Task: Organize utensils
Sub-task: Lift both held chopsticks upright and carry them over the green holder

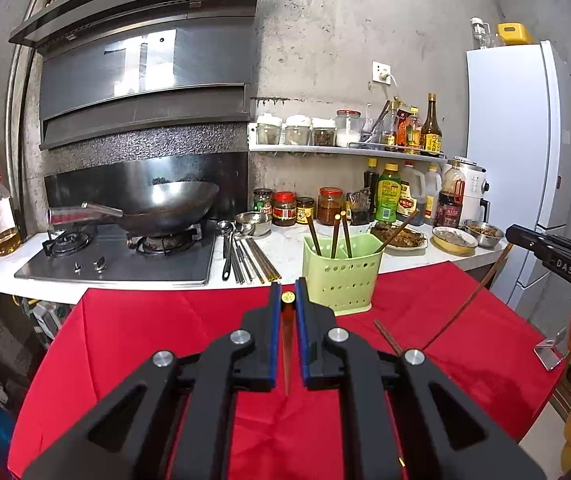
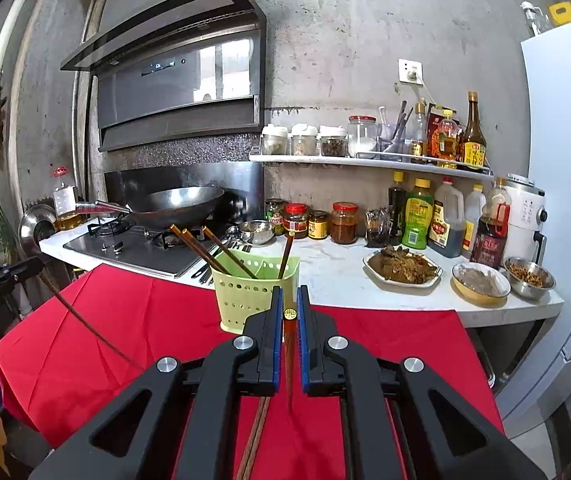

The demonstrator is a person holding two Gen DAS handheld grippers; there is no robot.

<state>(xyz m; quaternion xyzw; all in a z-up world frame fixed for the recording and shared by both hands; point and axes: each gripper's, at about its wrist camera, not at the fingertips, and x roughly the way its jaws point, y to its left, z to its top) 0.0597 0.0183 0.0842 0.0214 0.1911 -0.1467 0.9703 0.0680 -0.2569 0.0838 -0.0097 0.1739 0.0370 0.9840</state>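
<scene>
**Two chopsticks held over the red cloth**

While both of my tools hang above the red cloth [image 1: 145,340], each one has a chopstick pinched upright between its blue pads. My left gripper [image 1: 286,300] has its jaws narrowed onto a chopstick [image 1: 287,344] whose gold-capped end stands up between the tips and whose point reaches down toward the cloth. My right gripper [image 2: 290,308] stands the same way, jaws closed narrowly on a second chopstick [image 2: 289,356], gold cap uppermost, tip pointing down.

The green holder [image 1: 339,276] stands on the far edge of the cloth, just beyond my left tips and close to the white bench [image 1: 405,258]. Several chopsticks [image 1: 335,236] already lean inside it, gold ends up. Seen from my right side, the holder [image 2: 245,296] sits a little left of the tips.

One loose chopstick [image 1: 387,336] lies on the cloth to the right of my left gripper. On the bench beside the stove [image 1: 117,264] lies a row of metal utensils [image 1: 245,260]. A wok [image 1: 165,204] sits on the burner.
</scene>
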